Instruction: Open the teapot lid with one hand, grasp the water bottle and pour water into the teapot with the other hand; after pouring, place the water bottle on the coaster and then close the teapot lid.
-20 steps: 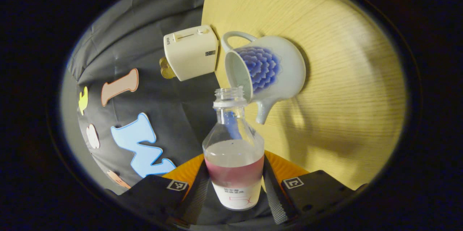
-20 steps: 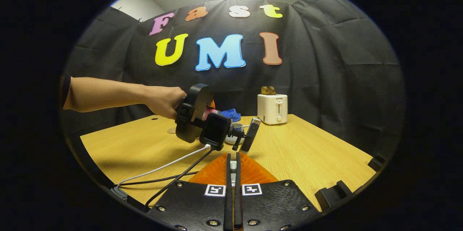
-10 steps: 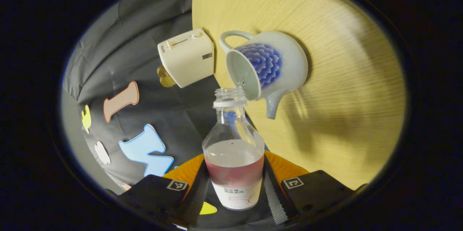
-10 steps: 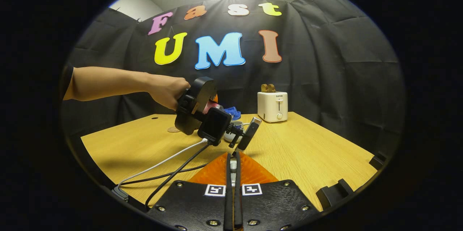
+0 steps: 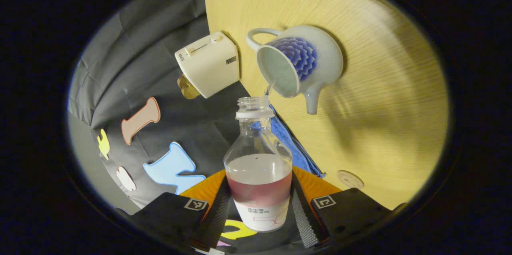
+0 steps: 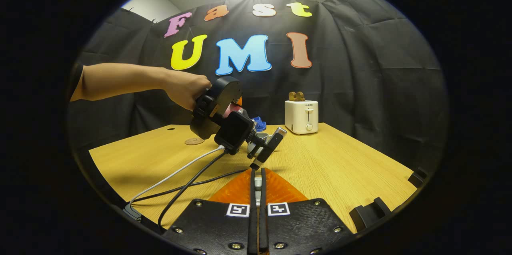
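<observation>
Tipped further than a second ago, with a thin thread of water now running from neck to pot, and with coaster and blue cloth swung into the left gripper view. Left gripper clamped on the water bottle at its labelled belly, neck lowered toward the open mouth of the teapot, lid off. Right gripper held near, fingers drawn almost together around something small and pale; cannot tell whether pinched, or whether the lid. Beyond the pot: blue cloth just beside, coaster to the left and bare, toaster far right. Risky from here: thread landing close to the rim, so any drift or hastier tilt likely to spill onto table or cloth; smooth bottle liable to twist in the grip.
</observation>
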`<action>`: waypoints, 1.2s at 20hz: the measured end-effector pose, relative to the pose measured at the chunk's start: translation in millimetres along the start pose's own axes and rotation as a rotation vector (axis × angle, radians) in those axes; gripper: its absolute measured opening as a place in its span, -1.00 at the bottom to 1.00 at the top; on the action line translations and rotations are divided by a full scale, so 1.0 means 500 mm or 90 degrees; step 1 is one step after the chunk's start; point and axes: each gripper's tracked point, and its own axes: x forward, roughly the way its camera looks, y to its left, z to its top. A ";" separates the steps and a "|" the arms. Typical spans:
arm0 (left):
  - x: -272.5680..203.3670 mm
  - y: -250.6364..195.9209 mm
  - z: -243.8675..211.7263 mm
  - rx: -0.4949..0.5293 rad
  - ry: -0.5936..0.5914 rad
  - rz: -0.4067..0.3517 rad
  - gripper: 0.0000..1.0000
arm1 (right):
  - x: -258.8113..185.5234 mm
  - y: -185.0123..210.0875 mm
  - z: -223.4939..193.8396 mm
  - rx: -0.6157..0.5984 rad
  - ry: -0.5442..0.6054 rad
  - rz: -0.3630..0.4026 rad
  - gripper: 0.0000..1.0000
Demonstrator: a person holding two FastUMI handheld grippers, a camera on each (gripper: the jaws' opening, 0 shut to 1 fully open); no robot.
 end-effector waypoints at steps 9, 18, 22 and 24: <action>-0.006 0.008 0.001 0.066 0.002 0.021 0.75 | -0.001 0.004 0.005 -0.007 -0.001 0.003 -0.96; 0.007 0.008 -0.017 0.098 0.011 0.021 0.76 | 0.001 0.008 0.011 -0.012 -0.007 0.006 -0.96; -0.001 0.011 -0.008 0.107 0.008 0.030 0.75 | 0.000 0.008 0.014 -0.013 -0.008 0.007 -0.96; -0.003 0.011 -0.004 0.106 0.004 0.032 0.75 | -0.001 0.008 0.013 -0.013 -0.009 0.006 -0.96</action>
